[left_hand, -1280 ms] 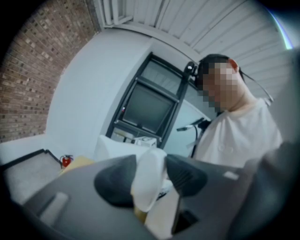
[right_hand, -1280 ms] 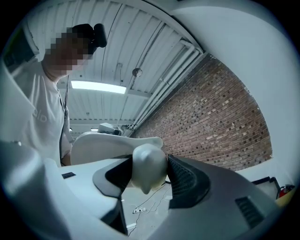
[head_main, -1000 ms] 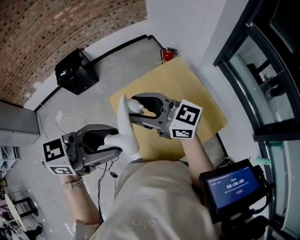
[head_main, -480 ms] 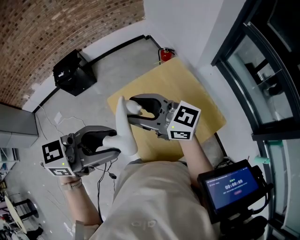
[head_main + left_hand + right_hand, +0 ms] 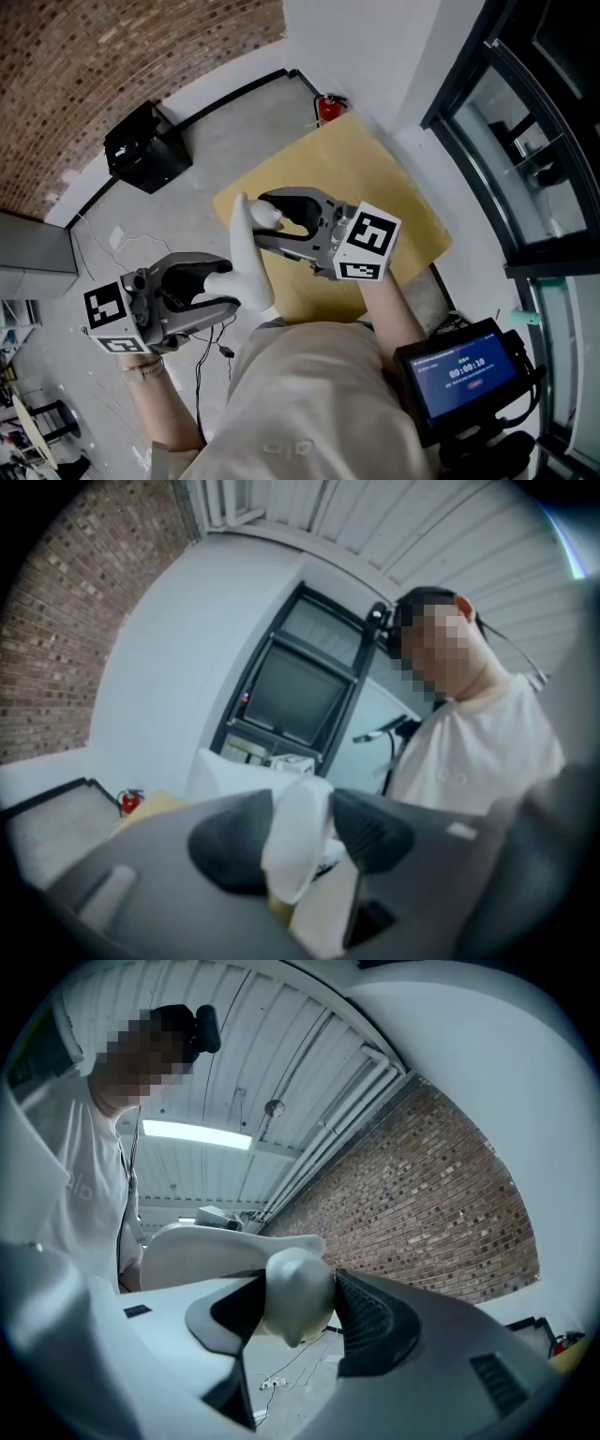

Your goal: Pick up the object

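Observation:
A smooth white elongated object (image 5: pixel 247 255) is held in the air in front of the person's chest, above a tan board (image 5: pixel 384 178). My left gripper (image 5: pixel 225 287) is shut on its lower part, and the white body fills the gap between the dark pads (image 5: pixel 302 841). My right gripper (image 5: pixel 268 218) is shut on its upper end; a rounded white knob (image 5: pixel 298 1299) sits pressed between the ribbed pads. The object's middle shows only in the head view.
A black box (image 5: pixel 146 146) stands on the grey floor by the brick wall. A red fire extinguisher (image 5: pixel 328 109) sits in the corner. Cables (image 5: pixel 212 349) trail on the floor. A small screen (image 5: pixel 465 369) is at the lower right, dark window frames at right.

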Tool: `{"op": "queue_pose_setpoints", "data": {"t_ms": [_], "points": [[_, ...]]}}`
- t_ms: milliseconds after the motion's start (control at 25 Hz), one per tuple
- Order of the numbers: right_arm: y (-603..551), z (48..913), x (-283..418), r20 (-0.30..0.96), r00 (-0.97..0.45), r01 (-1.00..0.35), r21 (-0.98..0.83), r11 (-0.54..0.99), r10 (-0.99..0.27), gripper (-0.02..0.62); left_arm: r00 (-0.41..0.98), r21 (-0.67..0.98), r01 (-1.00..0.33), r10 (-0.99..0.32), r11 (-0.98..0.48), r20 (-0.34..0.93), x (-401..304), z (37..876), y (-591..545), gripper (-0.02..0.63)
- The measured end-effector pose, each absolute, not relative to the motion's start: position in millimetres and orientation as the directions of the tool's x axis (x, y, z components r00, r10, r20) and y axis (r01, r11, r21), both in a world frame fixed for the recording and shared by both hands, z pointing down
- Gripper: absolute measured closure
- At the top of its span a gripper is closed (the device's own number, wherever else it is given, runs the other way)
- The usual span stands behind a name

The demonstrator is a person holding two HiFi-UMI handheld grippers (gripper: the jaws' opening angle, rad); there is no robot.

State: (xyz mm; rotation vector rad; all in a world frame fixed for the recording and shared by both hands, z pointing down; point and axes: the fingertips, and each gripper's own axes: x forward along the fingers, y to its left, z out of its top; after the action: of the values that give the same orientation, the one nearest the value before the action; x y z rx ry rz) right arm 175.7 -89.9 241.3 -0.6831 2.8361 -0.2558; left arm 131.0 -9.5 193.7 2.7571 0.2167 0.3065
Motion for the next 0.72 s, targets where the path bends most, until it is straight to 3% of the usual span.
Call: {"op": "queue_pose_setpoints", "data": {"t_ms": [720], "points": [[-91.5,243.8,177.0,-0.161,-0.862,-0.44,-0.228,0.868,-0.48,0.362,0.966,0.377,0.109,0.187,-0.92,0.179,131.8,194.9,-12.1,0.402]]}}
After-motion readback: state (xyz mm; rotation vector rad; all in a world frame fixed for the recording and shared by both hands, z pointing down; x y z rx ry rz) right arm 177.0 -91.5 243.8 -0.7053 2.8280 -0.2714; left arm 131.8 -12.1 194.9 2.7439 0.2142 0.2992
